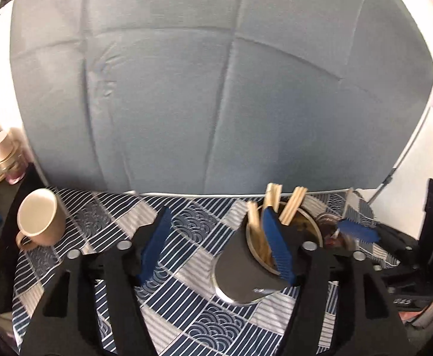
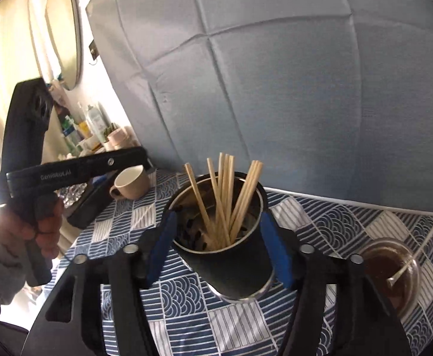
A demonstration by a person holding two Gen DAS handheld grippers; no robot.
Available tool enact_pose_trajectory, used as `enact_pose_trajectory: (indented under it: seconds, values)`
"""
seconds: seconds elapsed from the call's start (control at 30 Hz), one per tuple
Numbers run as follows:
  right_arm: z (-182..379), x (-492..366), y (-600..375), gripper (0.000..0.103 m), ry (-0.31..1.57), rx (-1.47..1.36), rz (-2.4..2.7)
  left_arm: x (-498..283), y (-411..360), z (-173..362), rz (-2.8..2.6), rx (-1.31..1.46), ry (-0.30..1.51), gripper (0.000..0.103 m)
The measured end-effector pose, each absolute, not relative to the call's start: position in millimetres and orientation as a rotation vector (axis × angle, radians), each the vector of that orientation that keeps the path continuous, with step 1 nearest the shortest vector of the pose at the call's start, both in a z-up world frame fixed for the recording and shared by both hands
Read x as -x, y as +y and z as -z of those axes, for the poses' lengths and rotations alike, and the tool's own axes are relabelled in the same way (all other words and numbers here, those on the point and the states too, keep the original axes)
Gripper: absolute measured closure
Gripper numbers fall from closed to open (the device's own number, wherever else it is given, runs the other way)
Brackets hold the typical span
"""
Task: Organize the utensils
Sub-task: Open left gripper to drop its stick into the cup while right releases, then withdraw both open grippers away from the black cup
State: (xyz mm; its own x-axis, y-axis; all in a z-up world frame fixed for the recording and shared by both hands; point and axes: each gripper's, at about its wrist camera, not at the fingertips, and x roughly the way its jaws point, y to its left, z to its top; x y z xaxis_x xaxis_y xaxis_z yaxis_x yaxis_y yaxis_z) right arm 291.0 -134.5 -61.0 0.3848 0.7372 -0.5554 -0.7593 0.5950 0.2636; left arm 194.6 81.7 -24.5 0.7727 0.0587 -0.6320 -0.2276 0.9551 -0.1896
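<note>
A dark metal cup holding several wooden chopsticks stands on the patterned tablecloth. My right gripper is open and straddles the cup, with a gap between the left pad and the cup wall. In the left wrist view the same cup stands partly behind the right finger of my open left gripper, with nothing held. One of my right gripper's blue pads shows blurred to the right of the cup.
A beige mug stands at the table's left edge. A glass bowl of brown sauce with a spoon is right of the cup. A grey-blue padded panel rises behind the table. A hand holds the left gripper; bottles crowd a shelf.
</note>
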Motion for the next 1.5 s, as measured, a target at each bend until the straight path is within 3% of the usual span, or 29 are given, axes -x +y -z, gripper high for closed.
enact_pose_trajectory:
  seconds: [0.13,0.37,0.5,0.9,1.5]
  values:
    - [57,-284,-144,0.020,0.682,0.025,-0.895,-182,85,27,-0.186,0.253,0.689,0.021]
    - [56,-276,-148,0.015,0.727,0.048,-0.837,-163,93,34,-0.224,0.253,0.751,0.006]
    - [53,-265,-151,0.008,0.726,0.048,-0.820,-151,91,37,-0.227,0.214,0.779,0.006]
    - [57,-219,-157,0.008,0.831,0.088,-0.805,-118,62,39,-0.241,0.173,0.820,0.006]
    - [48,-152,-197,0.008,0.816,0.127,-0.736,-59,17,63,-0.268,0.170,0.977,0.006]
